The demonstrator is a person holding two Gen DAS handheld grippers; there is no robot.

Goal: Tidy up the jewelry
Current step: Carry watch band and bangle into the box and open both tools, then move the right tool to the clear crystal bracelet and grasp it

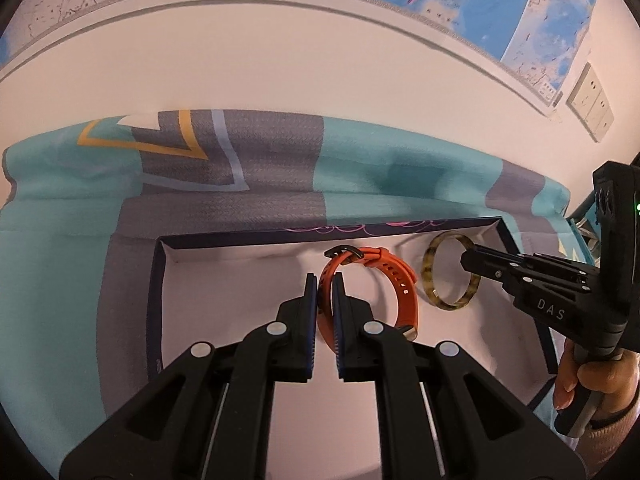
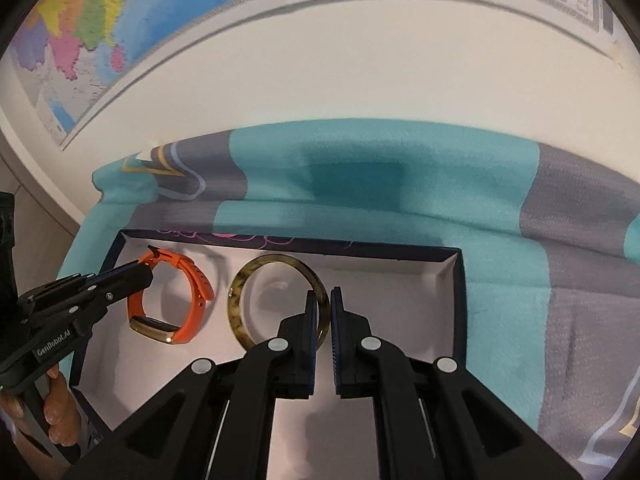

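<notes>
Step in hand: lowering two pieces into the shallow white-lined box with dark blue walls [image 2: 448, 280], side by side.
Doing it well: keep both pieces low over the white floor, apart from each other, clear of the walls; release only once each rests flat.
Left gripper [image 1: 325, 282]: clamped on the orange silicone watch band with dark buckle and gold-toned case [image 1: 404, 280], pinching its near strap.
Right gripper [image 2: 324, 298]: clamped on the tortoiseshell-patterned resin bangle [image 2: 256, 276], gripping its rim.
Band: closed loop, perforated strap, over the box's middle.
Bangle: rigid smooth ring, mottled amber and brown, just beside the band.
Surroundings: teal and grey patterned cloth [image 1: 400, 168] beneath the box.
</notes>
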